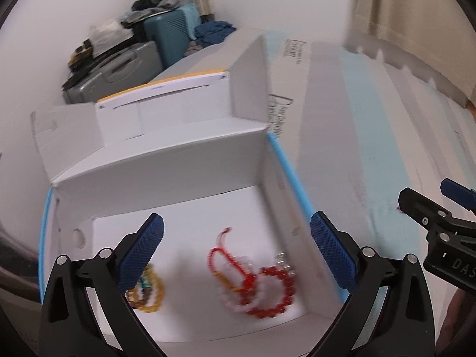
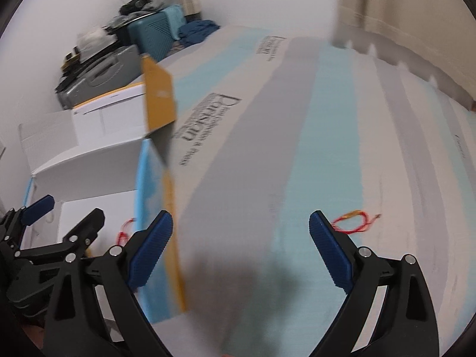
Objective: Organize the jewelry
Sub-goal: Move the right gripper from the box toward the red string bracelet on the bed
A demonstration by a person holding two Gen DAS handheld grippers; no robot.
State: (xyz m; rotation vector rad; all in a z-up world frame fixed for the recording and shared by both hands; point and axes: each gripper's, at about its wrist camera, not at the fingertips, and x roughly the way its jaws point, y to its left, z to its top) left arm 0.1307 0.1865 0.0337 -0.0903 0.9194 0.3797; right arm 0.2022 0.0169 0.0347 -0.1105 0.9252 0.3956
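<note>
An open white box [image 1: 190, 160] with blue edges holds jewelry. Inside lie a red bead bracelet [image 1: 275, 291], a red cord bracelet [image 1: 227, 255] and an amber bead bracelet [image 1: 148, 293]. My left gripper [image 1: 236, 253] is open and empty, hovering over the box. My right gripper [image 2: 241, 253] is open and empty above the striped bed surface. A red and gold cord bracelet [image 2: 354, 223] lies on the bed just right of its right finger. The box's side [image 2: 148, 232] shows at left in the right wrist view, with the left gripper [image 2: 64, 217] over it.
The box's raised flap [image 1: 253, 80] stands at its far right corner. The striped bed cover [image 2: 297, 119] stretches away to the right. Suitcases and clothes [image 1: 142, 44] are piled against the far wall. A curtain [image 1: 416, 15] hangs at right.
</note>
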